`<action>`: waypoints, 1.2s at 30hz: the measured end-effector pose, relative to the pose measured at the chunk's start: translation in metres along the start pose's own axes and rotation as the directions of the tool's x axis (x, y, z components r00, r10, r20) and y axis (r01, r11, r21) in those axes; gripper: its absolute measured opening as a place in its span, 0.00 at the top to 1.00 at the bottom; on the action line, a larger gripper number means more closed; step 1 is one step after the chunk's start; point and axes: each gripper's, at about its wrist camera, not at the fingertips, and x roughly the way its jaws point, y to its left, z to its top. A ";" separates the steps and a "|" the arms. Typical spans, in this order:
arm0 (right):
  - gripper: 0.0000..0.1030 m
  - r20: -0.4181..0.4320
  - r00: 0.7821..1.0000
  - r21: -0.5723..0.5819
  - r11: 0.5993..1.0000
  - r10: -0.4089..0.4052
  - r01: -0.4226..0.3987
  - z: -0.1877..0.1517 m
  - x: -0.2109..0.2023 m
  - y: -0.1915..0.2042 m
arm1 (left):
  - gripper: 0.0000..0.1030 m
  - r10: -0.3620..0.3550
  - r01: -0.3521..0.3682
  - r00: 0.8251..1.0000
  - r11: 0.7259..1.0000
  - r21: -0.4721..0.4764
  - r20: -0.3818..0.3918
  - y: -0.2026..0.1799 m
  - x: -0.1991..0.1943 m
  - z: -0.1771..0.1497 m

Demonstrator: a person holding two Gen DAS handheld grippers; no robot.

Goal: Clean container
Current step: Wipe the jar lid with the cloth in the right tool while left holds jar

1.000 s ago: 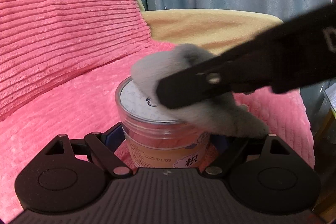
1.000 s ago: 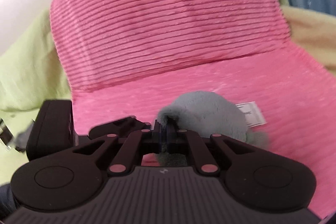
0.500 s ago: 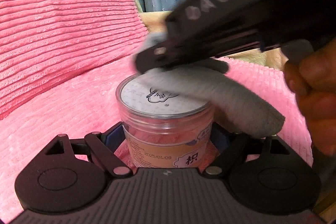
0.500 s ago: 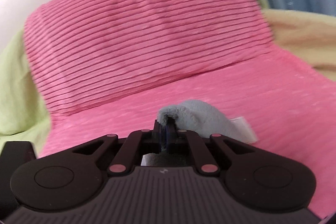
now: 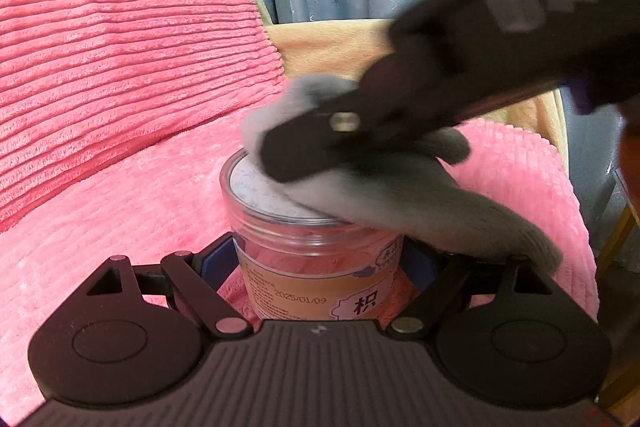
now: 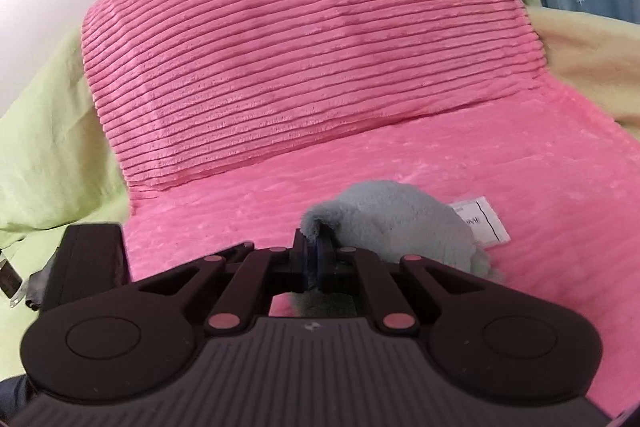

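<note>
1 container (image 5: 316,251), 1 cloth (image 5: 400,203), 2 grippers (image 5: 320,263) (image 6: 316,255)

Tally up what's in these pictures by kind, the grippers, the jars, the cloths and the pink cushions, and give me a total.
Grippers: 2, left gripper and right gripper
Jars: 1, clear jar
Cloths: 1, grey cloth
Pink cushions: 2, back cushion and seat cushion
Total: 6

both grippers (image 5: 320,267) (image 6: 316,259) are matte black, with ribbed bodies, round side discs, silver pivot screws and blue finger pads.
</note>
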 end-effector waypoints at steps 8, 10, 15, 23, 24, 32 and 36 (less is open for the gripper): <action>0.98 0.042 0.993 0.059 0.992 -0.115 0.112 -0.002 -0.008 -0.020 | 0.15 0.016 -0.016 1.000 1.000 0.017 -0.023 -0.001 0.013 0.004; 0.98 0.045 0.992 0.066 0.991 -0.120 0.117 -0.003 -0.012 -0.023 | 0.15 0.013 -0.012 0.999 1.000 0.025 -0.034 -0.001 0.016 0.003; 0.98 0.044 0.989 0.070 0.988 -0.142 0.139 -0.004 -0.016 -0.027 | 0.15 0.012 -0.010 0.999 0.999 0.032 -0.047 -0.001 0.019 0.002; 0.97 0.052 0.979 0.048 0.980 -0.196 0.194 -0.004 -0.020 -0.027 | 0.17 0.013 -0.010 0.999 0.998 0.064 -0.033 -0.014 0.005 0.001; 0.97 0.055 0.977 0.045 0.978 -0.207 0.205 -0.004 -0.021 -0.027 | 0.17 0.015 -0.012 0.999 0.997 0.076 -0.029 -0.016 0.001 0.001; 0.97 0.064 0.958 0.074 0.959 -0.280 0.275 -0.007 -0.025 -0.035 | 0.17 0.042 -0.037 0.999 0.985 0.171 -0.026 -0.030 -0.013 0.005; 0.97 0.184 0.939 0.055 0.956 -0.292 0.286 -0.003 -0.043 -0.026 | 0.17 0.048 -0.044 0.999 0.985 0.167 -0.022 -0.033 -0.010 0.005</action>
